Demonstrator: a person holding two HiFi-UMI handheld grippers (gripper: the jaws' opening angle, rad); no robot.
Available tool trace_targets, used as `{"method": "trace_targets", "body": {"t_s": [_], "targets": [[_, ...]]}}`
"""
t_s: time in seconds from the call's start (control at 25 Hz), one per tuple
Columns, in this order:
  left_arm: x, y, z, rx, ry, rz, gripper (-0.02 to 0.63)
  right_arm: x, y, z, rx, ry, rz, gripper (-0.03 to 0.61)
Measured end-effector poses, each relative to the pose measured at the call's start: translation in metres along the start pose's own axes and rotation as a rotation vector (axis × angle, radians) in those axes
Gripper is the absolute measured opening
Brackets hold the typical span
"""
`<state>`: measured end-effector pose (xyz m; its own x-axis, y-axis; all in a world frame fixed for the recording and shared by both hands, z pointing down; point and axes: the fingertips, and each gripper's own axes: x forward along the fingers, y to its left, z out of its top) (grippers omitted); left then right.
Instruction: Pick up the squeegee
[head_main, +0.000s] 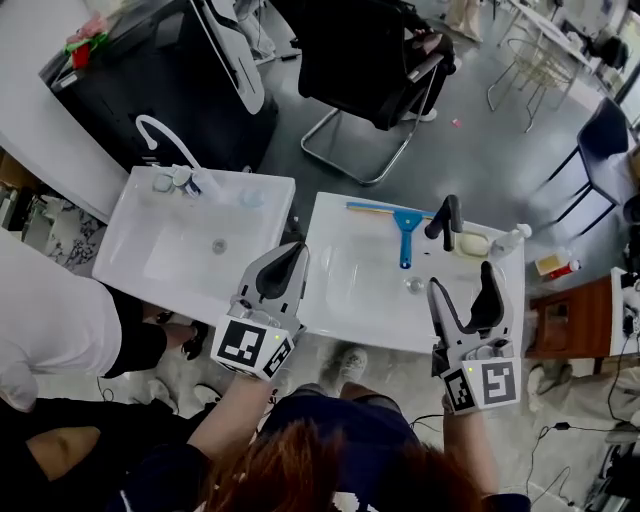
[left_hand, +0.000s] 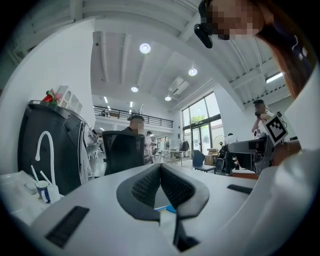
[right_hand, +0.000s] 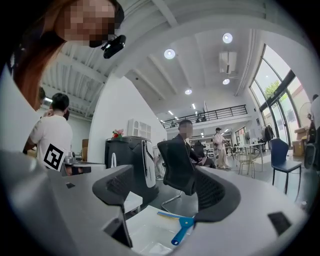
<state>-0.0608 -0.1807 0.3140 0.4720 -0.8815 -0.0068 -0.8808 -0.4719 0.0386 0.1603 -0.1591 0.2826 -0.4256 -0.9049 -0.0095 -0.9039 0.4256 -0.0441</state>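
The blue squeegee (head_main: 400, 222) lies across the back rim of the right-hand white sink (head_main: 340, 300), handle pointing into the basin, just left of a black faucet (head_main: 447, 220). My right gripper (head_main: 462, 280) hovers over that sink's front right corner, open and empty, short of the squeegee. In the right gripper view the squeegee (right_hand: 182, 230) shows low between the spread fingers (right_hand: 215, 192). My left gripper (head_main: 297, 252) is shut on nothing above the gap between the two sinks. A sliver of the squeegee (left_hand: 167, 208) shows under its closed jaws in the left gripper view.
A second white sink (head_main: 130, 250) with a white faucet (head_main: 160, 135) and cups stands on the left. Soap (head_main: 472, 243) and a bottle (head_main: 510, 240) sit by the black faucet. Behind are a black cabinet (head_main: 150, 70) and an office chair (head_main: 370, 60). A person's white sleeve (head_main: 50, 320) is at the left.
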Motion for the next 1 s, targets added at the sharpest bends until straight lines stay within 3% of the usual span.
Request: {"method": "trace_targets", "body": {"t_s": [0.2,0.4,1.0], "targets": [[0.033,0.016,-0.002,0.002,0.003,0.044,0.02,0.037,-0.034,-0.005,0.023,0.002,-0.009,0.382],[0.063,0.037,-0.012,-0.004,0.008,0.039,0.02,0.073,-0.043,-0.022,0.024,0.032,-0.025,0.377],[0.153,0.111,-0.044,-0.027,0.057,-0.097,0.02,0.163,-0.045,-0.103,0.075,0.232,-0.144,0.363]]}}
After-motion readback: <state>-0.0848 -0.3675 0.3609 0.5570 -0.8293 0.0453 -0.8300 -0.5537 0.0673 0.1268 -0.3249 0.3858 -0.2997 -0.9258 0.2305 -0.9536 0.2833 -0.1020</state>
